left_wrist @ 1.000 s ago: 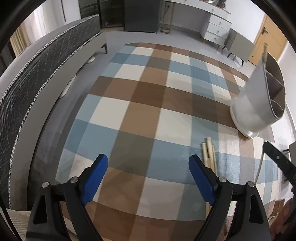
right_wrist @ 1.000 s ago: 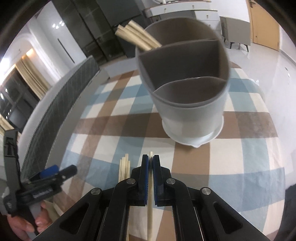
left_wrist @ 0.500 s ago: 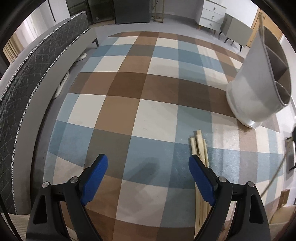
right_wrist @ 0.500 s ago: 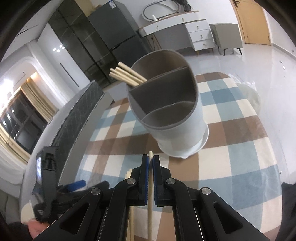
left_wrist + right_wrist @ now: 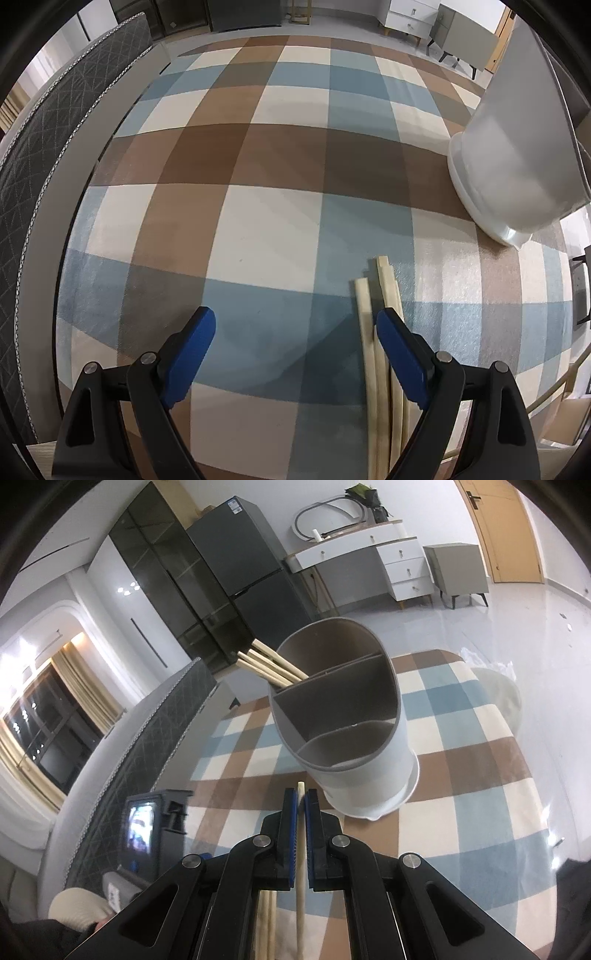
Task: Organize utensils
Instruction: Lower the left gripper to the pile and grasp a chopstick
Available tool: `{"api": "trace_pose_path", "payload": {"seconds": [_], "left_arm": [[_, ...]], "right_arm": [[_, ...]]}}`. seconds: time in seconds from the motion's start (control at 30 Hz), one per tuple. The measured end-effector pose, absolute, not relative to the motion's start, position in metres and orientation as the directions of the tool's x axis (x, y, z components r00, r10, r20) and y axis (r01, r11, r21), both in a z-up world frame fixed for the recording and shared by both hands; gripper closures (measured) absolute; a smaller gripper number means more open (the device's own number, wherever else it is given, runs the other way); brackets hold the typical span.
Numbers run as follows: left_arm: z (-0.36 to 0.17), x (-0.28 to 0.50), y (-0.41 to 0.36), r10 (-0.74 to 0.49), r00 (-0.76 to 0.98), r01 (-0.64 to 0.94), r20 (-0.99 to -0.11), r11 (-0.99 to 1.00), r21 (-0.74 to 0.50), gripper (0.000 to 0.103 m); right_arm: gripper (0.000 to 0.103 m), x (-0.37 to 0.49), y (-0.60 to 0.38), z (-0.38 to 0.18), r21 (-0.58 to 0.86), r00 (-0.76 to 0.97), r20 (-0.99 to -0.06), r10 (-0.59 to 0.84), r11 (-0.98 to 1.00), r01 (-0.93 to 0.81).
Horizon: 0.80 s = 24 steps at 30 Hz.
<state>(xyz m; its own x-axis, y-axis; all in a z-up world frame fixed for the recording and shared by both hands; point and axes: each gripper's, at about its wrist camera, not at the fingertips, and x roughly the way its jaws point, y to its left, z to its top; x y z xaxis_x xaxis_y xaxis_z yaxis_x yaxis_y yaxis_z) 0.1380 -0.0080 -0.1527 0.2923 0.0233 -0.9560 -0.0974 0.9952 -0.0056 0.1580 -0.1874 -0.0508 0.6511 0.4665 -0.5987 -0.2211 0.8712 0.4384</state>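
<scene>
My right gripper [image 5: 301, 805] is shut on a pale wooden chopstick [image 5: 300, 864] and holds it in the air in front of the white, grey-lined utensil holder [image 5: 354, 746]. The holder has three compartments; several chopsticks [image 5: 267, 666] lean out of the far one. It also shows at the right edge of the left wrist view [image 5: 517, 155]. My left gripper [image 5: 295, 343] is open and empty low over the checked tablecloth. A few loose chopsticks [image 5: 384, 332] lie on the cloth by its right finger [image 5: 400, 354].
The table wears a blue, brown and cream checked cloth [image 5: 258, 177]. A grey quilted sofa [image 5: 44, 140] runs along its left side. A fridge [image 5: 251, 576] and white dresser [image 5: 373, 561] stand across the room. The left gripper's body [image 5: 151, 830] is in the right wrist view.
My right gripper has lifted up and back from the holder with the chopstick in it. My left gripper has moved right and nearer the loose chopsticks, which now lie by its right finger.
</scene>
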Motion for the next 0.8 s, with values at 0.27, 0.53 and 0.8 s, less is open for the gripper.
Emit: {"api": "trace_pose_path", "payload": {"seconds": [0.27, 0.53, 0.8], "left_arm": [[-0.153, 0.145, -0.012, 0.048, 0.261, -0.094, -0.964, 0.995, 0.024, 0.020], [-0.153, 0.144, -0.010, 0.019, 0.259, -0.098, -0.966, 0.995, -0.006, 0.034], [-0.145, 0.151, -0.017, -0.025, 0.286, -0.062, -0.958, 0.997, -0.045, 0.099]], "right_arm": [[0.100, 0.160, -0.186, -0.051, 0.440, 0.649, -0.601, 0.466, 0.871, -0.218], [0.100, 0.164, -0.185, -0.054, 0.448, 0.643, -0.607, 0.468, 0.869, -0.210], [0.100, 0.164, -0.183, -0.055, 0.430, 0.649, -0.608, 0.457, 0.877, -0.215]]}}
